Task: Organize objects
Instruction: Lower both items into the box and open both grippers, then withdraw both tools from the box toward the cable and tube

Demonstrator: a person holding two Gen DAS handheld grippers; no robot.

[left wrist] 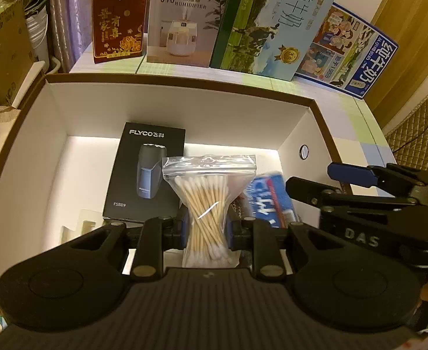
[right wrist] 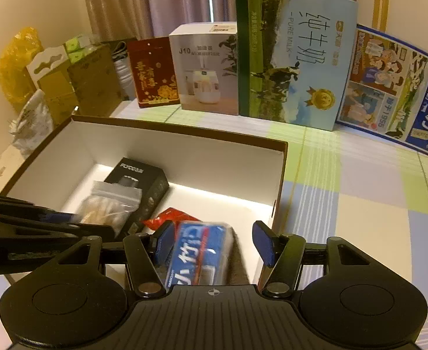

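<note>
The left claw [left wrist: 205, 233] is closed on a zip bag of cotton swabs [left wrist: 206, 201], pinching it at the waist. The bag stands upright between the pads, its sealed strip on top, and the swabs run mostly up and down along the bag's long axis. It hangs over the inside of the open white box [left wrist: 184, 110] with the brown rim.

The right claw [right wrist: 214, 243] stands partly open. A blue wrapped pack [right wrist: 198, 252] with white letters lies between its pads, close to the left pad and clear of the right one; its long axis runs away from the camera, into the box. The pack is blurred, and I cannot tell if anything presses on it.

On the box floor lies a black FLYCO shaver box [left wrist: 145, 172], flat, with its long side pointing to the far wall. A red packet [right wrist: 167, 218] lies beside the blue pack.

Behind the box, on the checked bench [right wrist: 345, 180], stand a dark red box [left wrist: 117, 22], a humidifier box [left wrist: 184, 20] and two milk cartons [left wrist: 275, 26].
</note>
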